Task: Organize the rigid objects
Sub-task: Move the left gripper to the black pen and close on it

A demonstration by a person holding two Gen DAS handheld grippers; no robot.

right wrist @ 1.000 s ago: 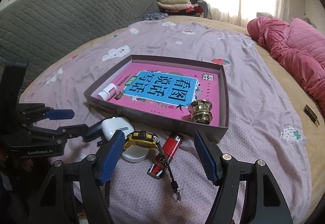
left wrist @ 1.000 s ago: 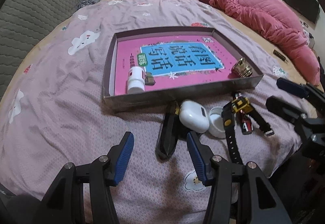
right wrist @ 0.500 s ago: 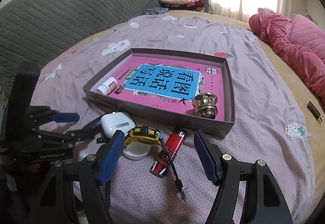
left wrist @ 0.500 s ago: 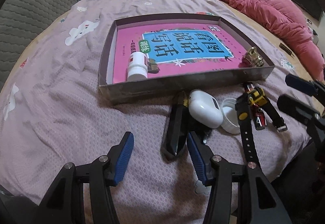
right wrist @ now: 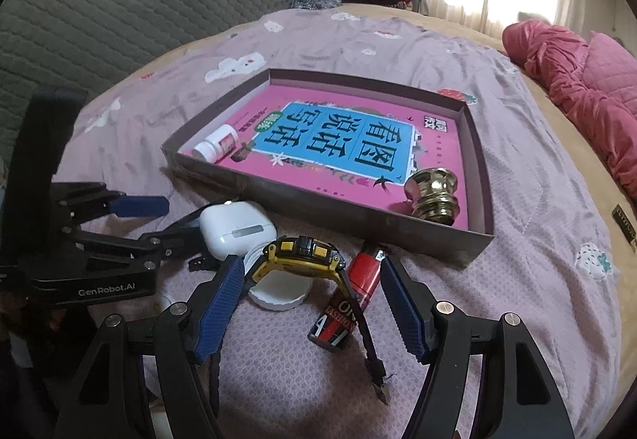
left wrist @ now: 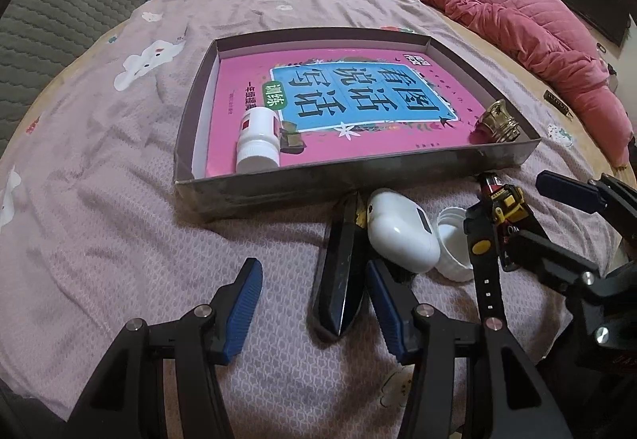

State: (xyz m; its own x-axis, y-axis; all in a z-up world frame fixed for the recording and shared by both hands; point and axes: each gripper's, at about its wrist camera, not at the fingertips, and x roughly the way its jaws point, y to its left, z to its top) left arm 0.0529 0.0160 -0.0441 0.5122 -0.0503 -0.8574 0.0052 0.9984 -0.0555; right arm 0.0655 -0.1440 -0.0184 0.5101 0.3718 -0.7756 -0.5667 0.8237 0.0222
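Lilac cloud-print bedspread (left wrist: pixel 99 200) carries everything. Nearest, the left gripper (left wrist: pixel 314 303) and right gripper (right wrist: pixel 312 303) both gape, grasping nothing. Between the right's pads lie a yellow-and-black wristwatch (right wrist: pixel 302 260) and red lighter (right wrist: pixel 364 272). Beyond sits the shallow grey cardboard tray (left wrist: pixel 318 184).

Both claws, left (left wrist: pixel 314 309) & right (right wrist: pixel 312 309), lower, nearer the items

Open bedsheet (left wrist: pixel 99 240) lies left of the box (left wrist: pixel 278 186). Near its front wall, black case (left wrist: pixel 342 279), earbud case (left wrist: pixel 402 236), watch (right wrist: pixel 302 256) and lighter (right wrist: pixel 350 299) crowd together.
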